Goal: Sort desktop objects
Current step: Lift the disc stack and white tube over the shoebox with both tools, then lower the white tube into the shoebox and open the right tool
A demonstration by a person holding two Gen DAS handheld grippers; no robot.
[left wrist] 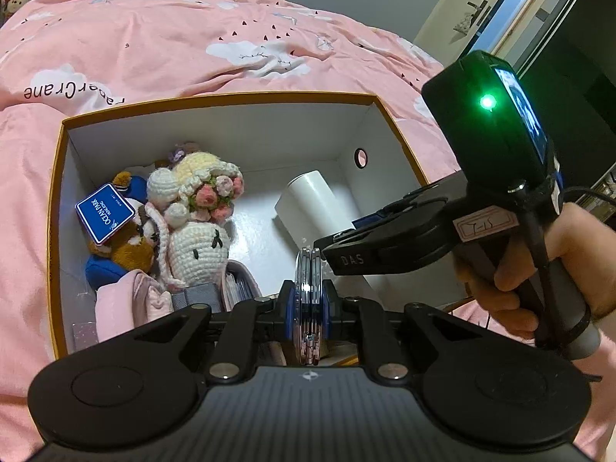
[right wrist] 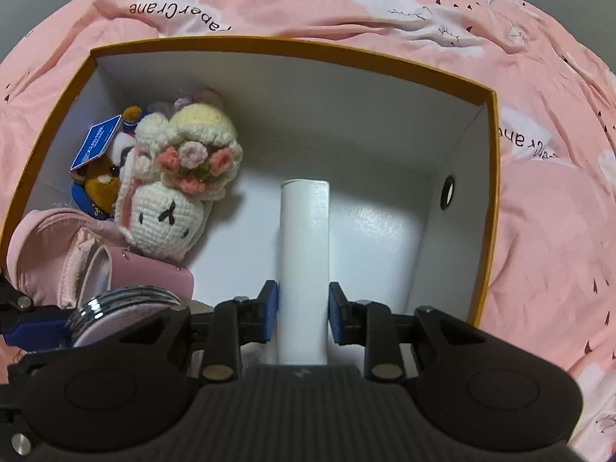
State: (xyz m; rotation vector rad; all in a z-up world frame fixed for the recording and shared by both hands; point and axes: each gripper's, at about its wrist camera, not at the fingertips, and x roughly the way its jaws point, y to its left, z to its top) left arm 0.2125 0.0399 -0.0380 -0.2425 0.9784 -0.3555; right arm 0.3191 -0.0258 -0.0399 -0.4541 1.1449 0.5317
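The right gripper has its jaws clenched on a white tube, low inside the box. The left gripper grips a round compact at the box's 6 o'clock edge. Placing is in hand; next, judged, release the tube.

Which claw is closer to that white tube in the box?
Right. The right claw straddles the white tube; the left claw, beside it, pinches a round compact.

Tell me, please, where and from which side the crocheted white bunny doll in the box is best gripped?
Grip the crocheted bunny doll across its rounded head, coming from above. It lies face up, its right side open to bare box floor, while plush toys and a pink pouch crowd its left.
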